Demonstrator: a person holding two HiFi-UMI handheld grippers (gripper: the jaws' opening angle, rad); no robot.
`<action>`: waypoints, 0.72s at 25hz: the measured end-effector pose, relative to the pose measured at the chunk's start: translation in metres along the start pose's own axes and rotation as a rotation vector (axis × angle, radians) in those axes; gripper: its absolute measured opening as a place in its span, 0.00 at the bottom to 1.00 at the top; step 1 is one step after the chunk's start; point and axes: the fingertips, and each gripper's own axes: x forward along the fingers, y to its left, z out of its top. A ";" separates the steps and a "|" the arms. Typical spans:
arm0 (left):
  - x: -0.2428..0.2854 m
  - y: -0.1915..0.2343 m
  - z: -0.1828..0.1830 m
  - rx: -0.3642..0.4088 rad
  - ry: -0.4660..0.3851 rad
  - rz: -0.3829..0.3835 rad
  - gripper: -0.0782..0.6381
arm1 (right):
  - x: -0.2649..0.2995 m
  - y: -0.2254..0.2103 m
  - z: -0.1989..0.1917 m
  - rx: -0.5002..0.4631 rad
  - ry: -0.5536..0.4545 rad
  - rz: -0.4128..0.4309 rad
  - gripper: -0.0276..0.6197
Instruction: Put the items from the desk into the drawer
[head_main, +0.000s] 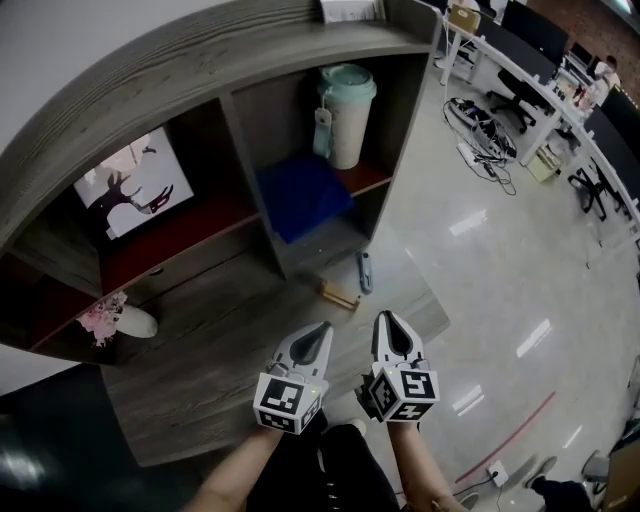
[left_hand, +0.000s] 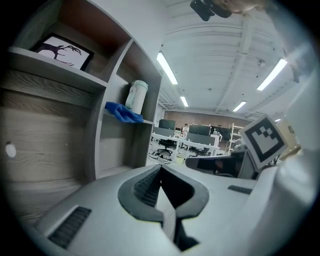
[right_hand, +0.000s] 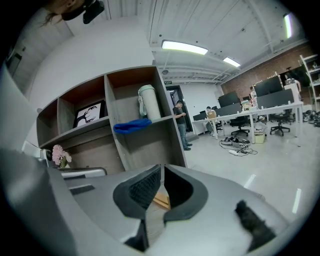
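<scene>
While the left gripper (head_main: 320, 330) and right gripper (head_main: 389, 322) hung closed together and empty over the desk's (head_main: 200, 380) front edge, the wooden block (head_main: 338, 294) and grey tool (head_main: 364, 271) lay toward its back right corner, so the jaws needed parting before a level approach.

We note a glossy pale floor (head_main: 480, 250), rows of desks (right_hand: 272, 107) with chairs (head_main: 515, 90), and ceiling strip lights (left_hand: 167, 67).
</scene>
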 end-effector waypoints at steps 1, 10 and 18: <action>0.002 0.002 -0.002 -0.004 0.005 -0.002 0.12 | 0.004 0.001 -0.003 0.008 0.010 0.001 0.07; 0.025 0.021 -0.027 -0.055 0.043 0.006 0.12 | 0.037 0.002 -0.035 0.034 0.093 -0.002 0.25; 0.049 0.045 -0.046 -0.064 0.060 0.012 0.12 | 0.059 -0.010 -0.075 0.048 0.157 -0.025 0.29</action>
